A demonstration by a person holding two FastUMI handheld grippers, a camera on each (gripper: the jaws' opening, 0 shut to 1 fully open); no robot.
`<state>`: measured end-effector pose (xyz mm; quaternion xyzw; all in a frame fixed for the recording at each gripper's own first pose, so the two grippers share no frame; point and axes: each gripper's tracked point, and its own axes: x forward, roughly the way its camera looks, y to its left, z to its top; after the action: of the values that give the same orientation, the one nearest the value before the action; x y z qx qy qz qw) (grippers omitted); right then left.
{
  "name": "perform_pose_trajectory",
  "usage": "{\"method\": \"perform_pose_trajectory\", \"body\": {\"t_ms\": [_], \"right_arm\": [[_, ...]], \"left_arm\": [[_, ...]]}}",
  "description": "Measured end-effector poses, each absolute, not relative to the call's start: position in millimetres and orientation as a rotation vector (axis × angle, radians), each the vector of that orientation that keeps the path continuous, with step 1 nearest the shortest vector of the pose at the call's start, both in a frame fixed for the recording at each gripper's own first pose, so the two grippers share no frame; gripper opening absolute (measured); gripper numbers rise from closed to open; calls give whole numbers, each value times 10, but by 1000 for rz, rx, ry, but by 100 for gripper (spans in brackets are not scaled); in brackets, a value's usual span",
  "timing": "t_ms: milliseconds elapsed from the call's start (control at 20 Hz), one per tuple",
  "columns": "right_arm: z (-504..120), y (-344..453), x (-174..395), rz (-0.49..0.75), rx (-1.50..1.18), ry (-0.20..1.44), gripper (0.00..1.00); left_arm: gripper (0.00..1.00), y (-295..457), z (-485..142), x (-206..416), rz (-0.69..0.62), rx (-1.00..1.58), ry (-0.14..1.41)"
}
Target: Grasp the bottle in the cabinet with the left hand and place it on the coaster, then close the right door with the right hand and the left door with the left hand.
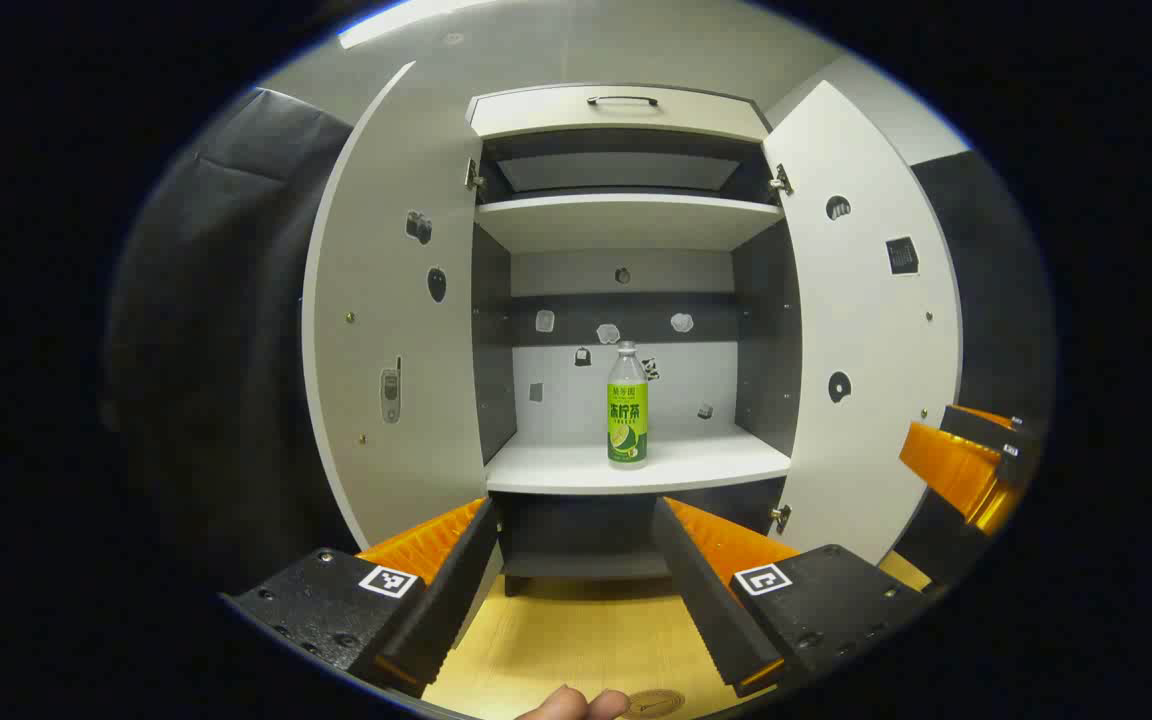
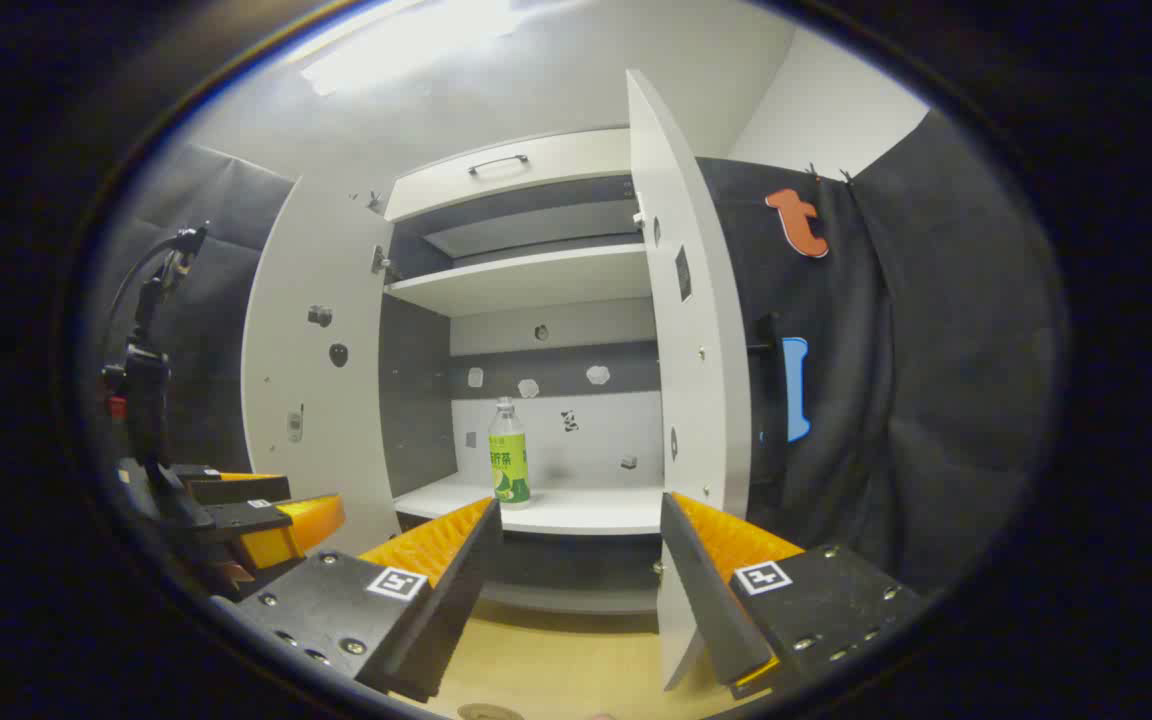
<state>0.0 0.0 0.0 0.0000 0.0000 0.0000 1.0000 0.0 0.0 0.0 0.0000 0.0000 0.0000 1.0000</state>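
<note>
Left gripper view: left gripper (image 1: 576,560) wide, empty; coaster (image 1: 652,704), perhaps, cut off at bottom edge.

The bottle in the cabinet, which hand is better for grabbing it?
Left, probably. In the left gripper view the bottle stands upright on the shelf, centred straight ahead of the open left tool. From the right tool, also open, it sits off to the left, beside the right door.
</note>
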Motion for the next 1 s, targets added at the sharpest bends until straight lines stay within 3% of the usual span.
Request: {"method": "perform_pose_trajectory", "body": {"t_ms": [950,1000], "right_arm": [[124,236,290,-28,-31,-22,93],[152,233,305,-32,-26,-26,96]], "left_arm": [[98,175,55,518,-73,8,5],[98,173,61,570,-75,10,5]]}}
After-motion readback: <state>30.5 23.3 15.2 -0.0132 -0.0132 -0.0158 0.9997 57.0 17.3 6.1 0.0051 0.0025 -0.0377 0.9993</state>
